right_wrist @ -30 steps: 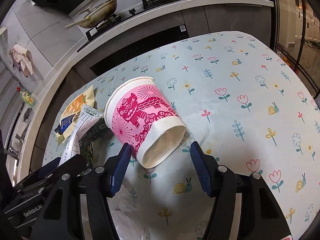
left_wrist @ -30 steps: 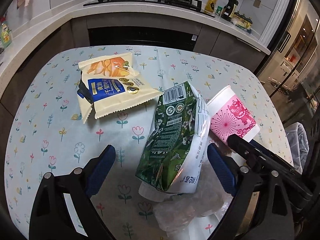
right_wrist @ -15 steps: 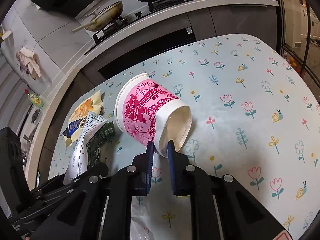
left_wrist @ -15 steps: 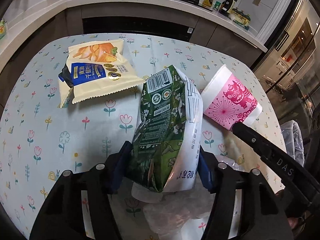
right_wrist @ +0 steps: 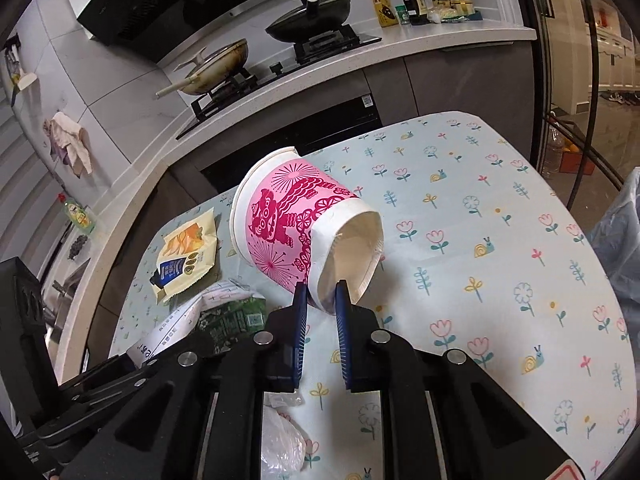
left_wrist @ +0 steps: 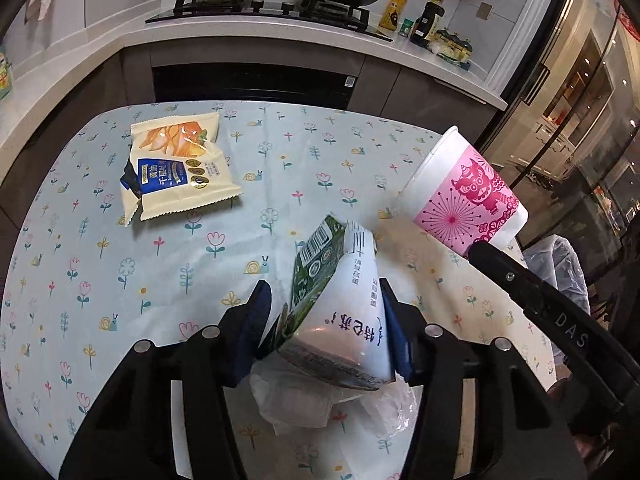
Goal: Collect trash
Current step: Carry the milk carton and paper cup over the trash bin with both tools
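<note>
A crushed green-and-white carton [left_wrist: 340, 300] hangs tilted between the pads of my left gripper [left_wrist: 324, 292]. Its jaws are closing on the carton, which is off the floral tablecloth [left_wrist: 120, 280]. My right gripper [right_wrist: 320, 292] is shut on the bottom rim of a pink-and-white paper cup [right_wrist: 288, 216]. It holds the cup on its side above the table. In the left wrist view the cup [left_wrist: 464, 196] shows at the right. The carton [right_wrist: 228, 312] appears low left in the right wrist view. A cream snack packet [left_wrist: 176, 168] lies flat at the far left.
Crumpled clear plastic wrap [left_wrist: 320, 400] lies on the cloth under the carton. A translucent bag [left_wrist: 560, 264] hangs off the table's right edge. Behind the table runs a counter [left_wrist: 260, 36] with a stove, pans and bottles.
My left gripper closed around the carton and raised it off the table. My right gripper shut on the cup's bottom rim and lifted the cup clear of the cloth.
</note>
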{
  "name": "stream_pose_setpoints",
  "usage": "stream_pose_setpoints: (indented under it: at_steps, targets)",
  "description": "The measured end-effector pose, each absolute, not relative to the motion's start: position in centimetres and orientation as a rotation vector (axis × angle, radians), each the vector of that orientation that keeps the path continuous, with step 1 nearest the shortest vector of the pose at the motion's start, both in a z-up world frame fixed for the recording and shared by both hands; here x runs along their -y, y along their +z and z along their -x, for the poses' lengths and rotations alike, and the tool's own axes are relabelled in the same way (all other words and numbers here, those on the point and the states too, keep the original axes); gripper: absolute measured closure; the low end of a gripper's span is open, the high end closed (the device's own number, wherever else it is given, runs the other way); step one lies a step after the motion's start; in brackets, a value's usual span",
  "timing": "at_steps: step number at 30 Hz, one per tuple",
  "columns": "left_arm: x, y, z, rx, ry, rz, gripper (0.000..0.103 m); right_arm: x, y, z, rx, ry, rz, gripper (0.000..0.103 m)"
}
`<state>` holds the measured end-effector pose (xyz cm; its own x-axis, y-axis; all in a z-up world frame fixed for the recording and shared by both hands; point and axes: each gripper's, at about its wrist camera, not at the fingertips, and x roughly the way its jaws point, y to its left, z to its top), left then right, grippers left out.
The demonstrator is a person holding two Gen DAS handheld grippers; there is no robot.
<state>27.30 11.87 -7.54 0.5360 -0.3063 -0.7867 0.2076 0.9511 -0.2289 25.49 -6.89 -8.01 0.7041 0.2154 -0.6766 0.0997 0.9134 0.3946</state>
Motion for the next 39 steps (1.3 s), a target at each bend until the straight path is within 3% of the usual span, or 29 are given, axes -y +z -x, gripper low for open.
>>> stream_pose_setpoints:
  at_steps: [20,39]
  targets:
    - [1.0,-3.2,-20.8,-0.907,-0.497,0.0,0.054,20.1,-5.1,-15.6,-0.662,-0.111,-0.546,0.089]
    - [18.7,-2.1,-17.1,-0.886,-0.737,-0.131,0.054,36.3,-8.4,-7.0,-0.624,-0.385,-0.677,0.089]
